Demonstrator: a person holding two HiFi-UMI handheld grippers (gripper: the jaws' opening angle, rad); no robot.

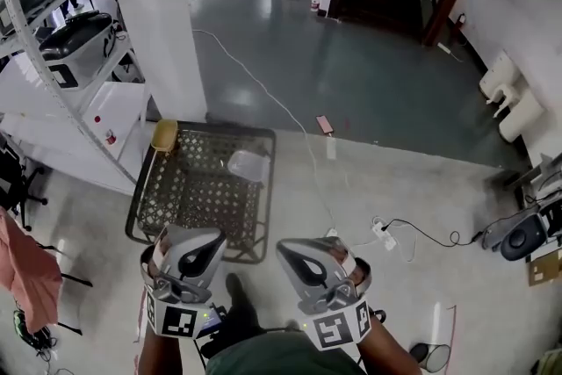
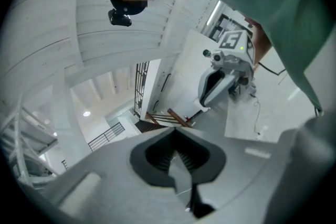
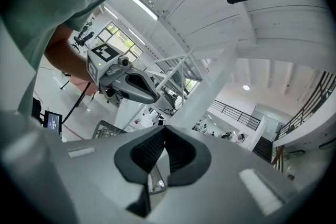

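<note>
Head view, looking steeply down on a pale floor [image 1: 413, 189]. At the bottom edge a person holds two grey grippers close to the body, each with a cube of square markers: the left gripper [image 1: 191, 255] at about 7 o'clock in the picture and the right gripper [image 1: 316, 263] at about 5 o'clock, side by side and apart from each other. Each gripper's own view shows its jaws drawn together, tips meeting, with only an empty hollow between the ribbed pads; this holds for the left gripper [image 2: 175, 129] and the right gripper [image 3: 161, 128], so neither has hold of anything. Both point upward toward the person's head, not at the floor. Nearest to them is a dark wire basket [image 1: 140, 199] on the floor, at 12 o'clock from the left gripper and near it but not touched. In it lie a clear plastic container [image 1: 248, 164] toward its far right corner and a yellowish object [image 1: 164, 134] at its far left corner. As the pictures show it, nothing is lifted or gripped. A white cable [image 1: 263, 88] runs across the floor beyond the basket, past a pink phone [image 1: 325, 125], and a white pillar [image 1: 158, 13] stands at 11 o'clock.
</note>
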